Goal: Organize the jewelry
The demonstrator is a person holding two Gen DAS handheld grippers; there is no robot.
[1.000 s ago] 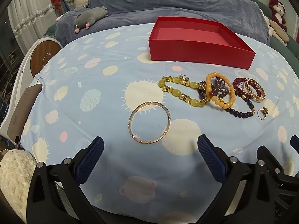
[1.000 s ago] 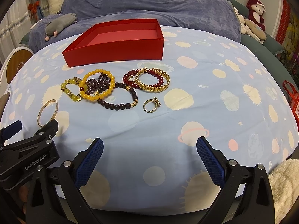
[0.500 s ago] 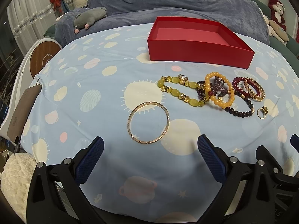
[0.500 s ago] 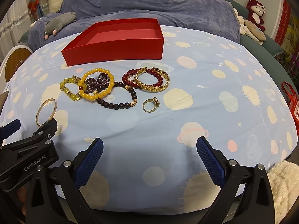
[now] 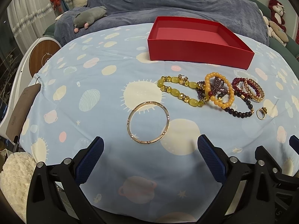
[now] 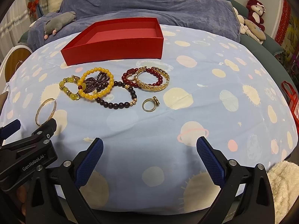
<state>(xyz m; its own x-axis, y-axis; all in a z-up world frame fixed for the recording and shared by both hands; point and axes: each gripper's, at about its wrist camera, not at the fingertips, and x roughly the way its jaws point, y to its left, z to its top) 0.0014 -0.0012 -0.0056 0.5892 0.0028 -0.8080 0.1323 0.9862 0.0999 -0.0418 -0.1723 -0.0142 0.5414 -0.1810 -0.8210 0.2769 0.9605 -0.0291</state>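
Directly ahead of the left gripper's (image 5: 149,155) wide jaws lies the bangle (image 5: 148,124).

Red box (image 5: 200,56), planet-patterned blue sheet (image 5: 93,85)

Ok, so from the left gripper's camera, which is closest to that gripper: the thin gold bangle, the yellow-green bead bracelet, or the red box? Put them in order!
From the left gripper:
1. Thin gold bangle, lying right in front, between the open fingers.
2. Yellow-green bead bracelet, farther back and to the right.
3. Red box, farthest, at the back of the bedspread.

Bedroom: bed (image 5: 93,85), plush toys (image 6: 255,9)
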